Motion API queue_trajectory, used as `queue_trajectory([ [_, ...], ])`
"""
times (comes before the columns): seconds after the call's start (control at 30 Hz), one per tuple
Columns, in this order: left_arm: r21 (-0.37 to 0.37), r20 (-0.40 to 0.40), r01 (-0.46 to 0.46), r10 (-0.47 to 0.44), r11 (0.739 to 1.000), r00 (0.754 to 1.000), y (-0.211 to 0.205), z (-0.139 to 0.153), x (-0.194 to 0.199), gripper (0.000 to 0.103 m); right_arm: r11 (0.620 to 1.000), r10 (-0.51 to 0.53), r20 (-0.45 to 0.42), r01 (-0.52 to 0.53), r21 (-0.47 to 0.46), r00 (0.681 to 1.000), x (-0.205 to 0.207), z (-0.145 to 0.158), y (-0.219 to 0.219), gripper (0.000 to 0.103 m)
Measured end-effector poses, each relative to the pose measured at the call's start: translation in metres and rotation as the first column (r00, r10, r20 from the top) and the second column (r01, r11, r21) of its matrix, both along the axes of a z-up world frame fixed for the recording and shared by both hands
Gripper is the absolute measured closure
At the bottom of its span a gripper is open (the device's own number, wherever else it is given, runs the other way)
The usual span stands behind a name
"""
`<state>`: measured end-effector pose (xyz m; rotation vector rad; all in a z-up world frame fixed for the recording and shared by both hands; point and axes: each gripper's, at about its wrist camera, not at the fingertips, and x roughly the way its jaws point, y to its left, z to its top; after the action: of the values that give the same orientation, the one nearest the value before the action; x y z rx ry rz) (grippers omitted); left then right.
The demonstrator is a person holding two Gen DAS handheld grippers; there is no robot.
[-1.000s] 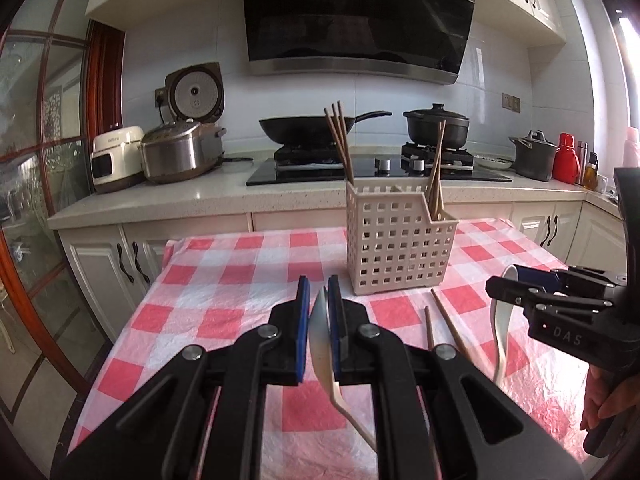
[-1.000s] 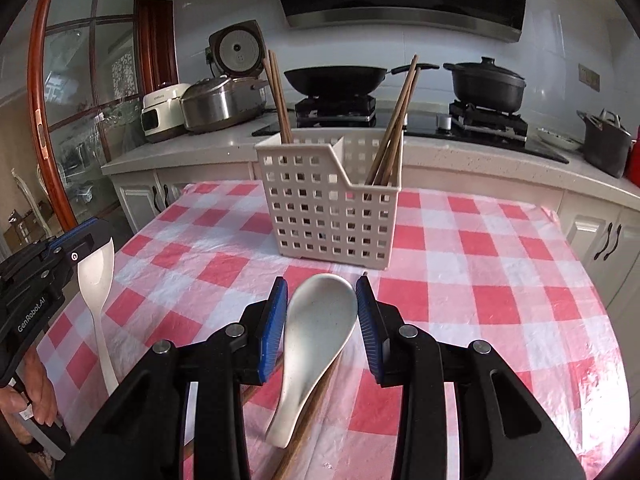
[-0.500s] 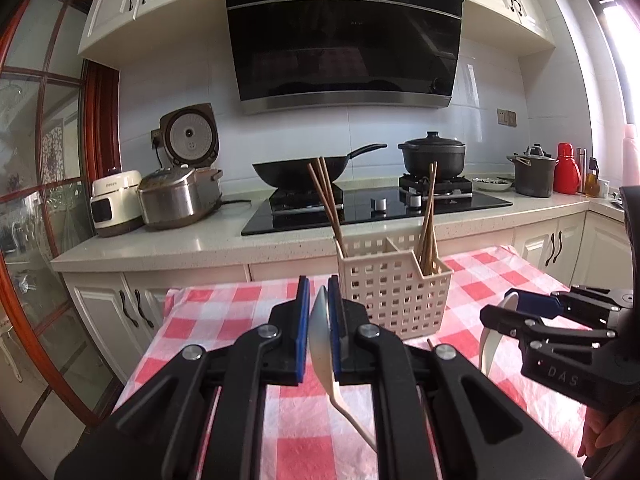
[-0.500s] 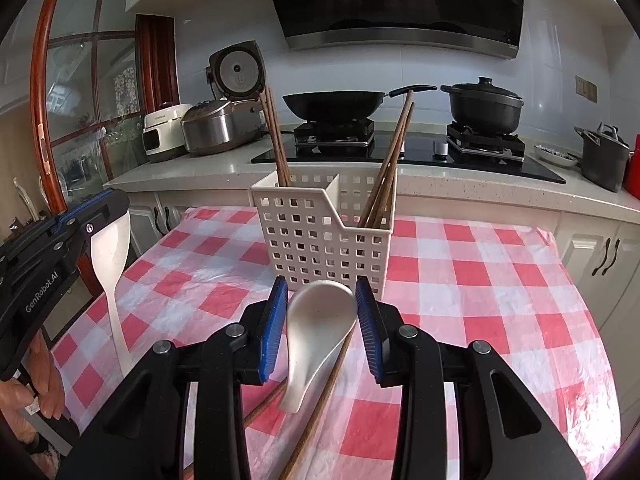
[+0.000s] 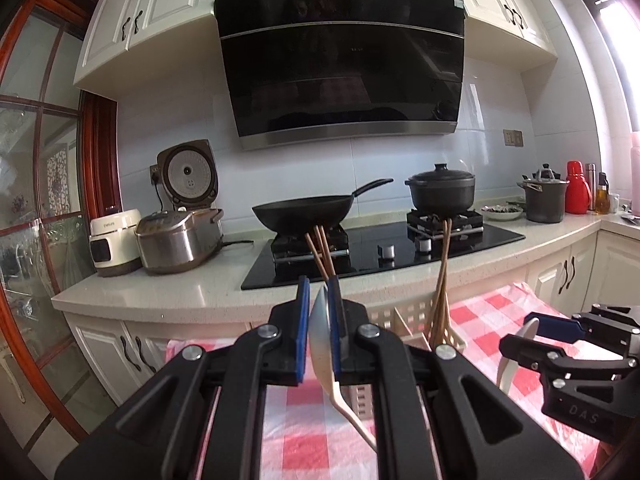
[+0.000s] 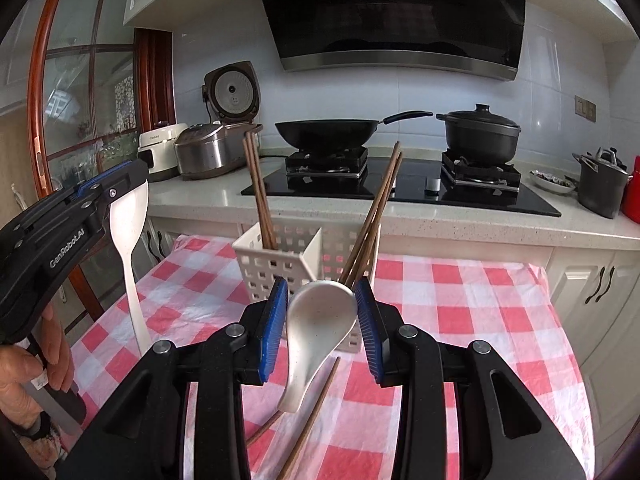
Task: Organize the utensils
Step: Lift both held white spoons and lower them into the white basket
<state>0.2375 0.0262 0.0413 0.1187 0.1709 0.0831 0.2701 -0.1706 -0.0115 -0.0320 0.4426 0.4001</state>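
Note:
My left gripper (image 5: 320,316) is shut on a white spoon (image 5: 324,344), held edge-on with its handle hanging down; it also shows in the right wrist view (image 6: 128,236). My right gripper (image 6: 322,320) is shut on a white soup spoon (image 6: 316,328), bowl up, just in front of the white slotted basket (image 6: 276,256). The basket holds brown chopsticks (image 6: 260,196) in two compartments. Both grippers are raised above the table near the basket. Loose chopsticks (image 6: 316,404) lie on the red checked cloth (image 6: 460,320) under my right gripper.
Behind the table runs a counter with a stove (image 6: 400,184), a black wok (image 6: 328,132), a black pot (image 6: 480,136), rice cookers (image 6: 212,148) and a grey pot (image 6: 600,184). White cabinets (image 6: 596,280) stand right of the table.
Both grippers have risen with their spoons and tilted upward; the basket now sits lower in both views and closer to the right gripper.

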Motion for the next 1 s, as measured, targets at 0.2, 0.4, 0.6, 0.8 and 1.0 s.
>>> queue_trajectory([
  [0.2, 0.001, 0.046, -0.029, 0.029, 1.000, 0.999, -0.002, 0.026, 0.031, 0.094, 1.000, -0.012, 0.016, 0.011, 0.010, 1.000, 0.026, 0.021, -0.008, 0.069],
  [0.4, -0.012, 0.089, -0.059, 0.060, 0.998, 0.994, -0.005, 0.051, 0.064, 0.094, 1.000, -0.017, 0.047, 0.016, 0.008, 0.999, 0.050, 0.044, -0.010, 0.069],
  [0.6, -0.019, 0.113, -0.110, 0.111, 0.994, 0.987, -0.011, 0.059, 0.100, 0.094, 1.000, -0.020, 0.066, 0.019, 0.012, 0.998, 0.075, 0.057, -0.009, 0.069],
  [0.8, -0.008, 0.107, -0.170, 0.169, 0.985, 0.980, -0.015, 0.048, 0.137, 0.094, 1.000, -0.015, 0.070, 0.014, 0.025, 0.997, 0.100, 0.057, -0.004, 0.069],
  [1.0, 0.023, 0.035, -0.216, 0.215, 0.976, 0.976, -0.015, 0.013, 0.171, 0.094, 1.000, 0.024, 0.018, -0.024, 0.003, 1.000, 0.121, 0.030, 0.010, 0.069],
])
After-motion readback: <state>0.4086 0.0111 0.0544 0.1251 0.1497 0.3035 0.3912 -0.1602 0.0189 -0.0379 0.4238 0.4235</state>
